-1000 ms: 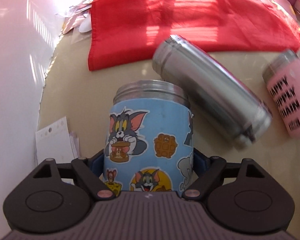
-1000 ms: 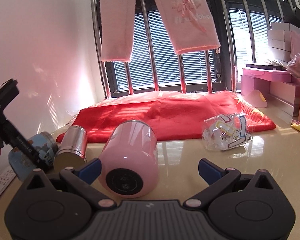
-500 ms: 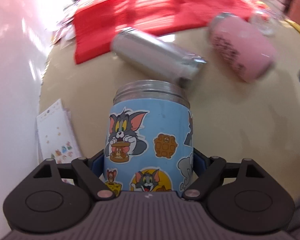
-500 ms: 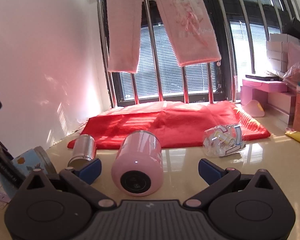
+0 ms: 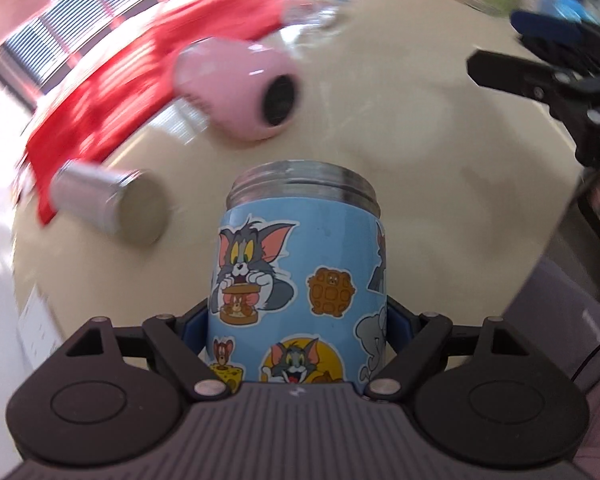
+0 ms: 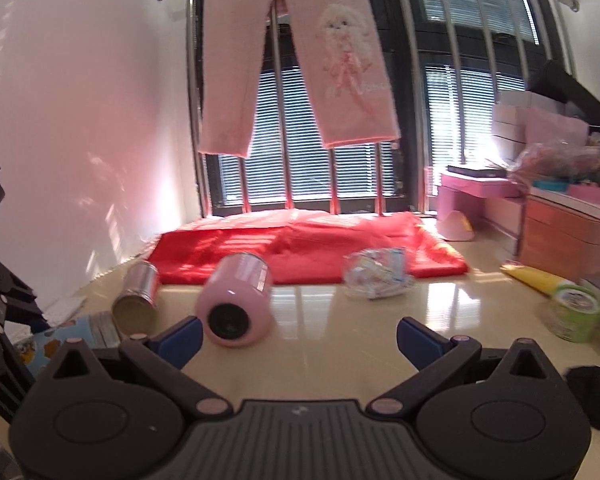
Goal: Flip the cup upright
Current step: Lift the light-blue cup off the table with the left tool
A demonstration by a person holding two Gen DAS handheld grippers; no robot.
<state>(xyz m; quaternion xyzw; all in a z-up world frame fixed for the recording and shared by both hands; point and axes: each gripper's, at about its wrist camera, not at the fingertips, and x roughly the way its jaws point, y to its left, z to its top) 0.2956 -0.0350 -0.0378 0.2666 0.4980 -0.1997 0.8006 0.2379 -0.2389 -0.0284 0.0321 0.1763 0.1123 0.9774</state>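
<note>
Gripping the light blue cartoon-sticker cup with a threaded metal rim point(image 5: 298, 296), the left tool point(image 5: 298, 320) has its two blue pads pressed on both sides of the cup body. The cup is held in the air above the glossy cream bench point(image 5: 420, 184), and its metal rim points away from the camera. In the right wrist view only a small part of this cup shows at the left edge point(image 6: 66, 334), tilted over the bench.

The right tool point(image 6: 298, 336) has its fingers wide apart and nothing sits between them. It hovers over the bench point(image 6: 340, 344).

On the bench the pink cylindrical cup point(image 6: 236, 306) lies on its side with its dark round base toward the right tool, near its left finger. Beside it, to the left, the plain steel cup point(image 6: 138, 298) lies on its side too. A crumpled clear plastic wrapper with printed figures point(image 6: 376, 274) rests further right, at the edge of the red cloth point(image 6: 300, 246). Pink trousers point(image 6: 296, 52) hang on a metal rail before the window.
</note>
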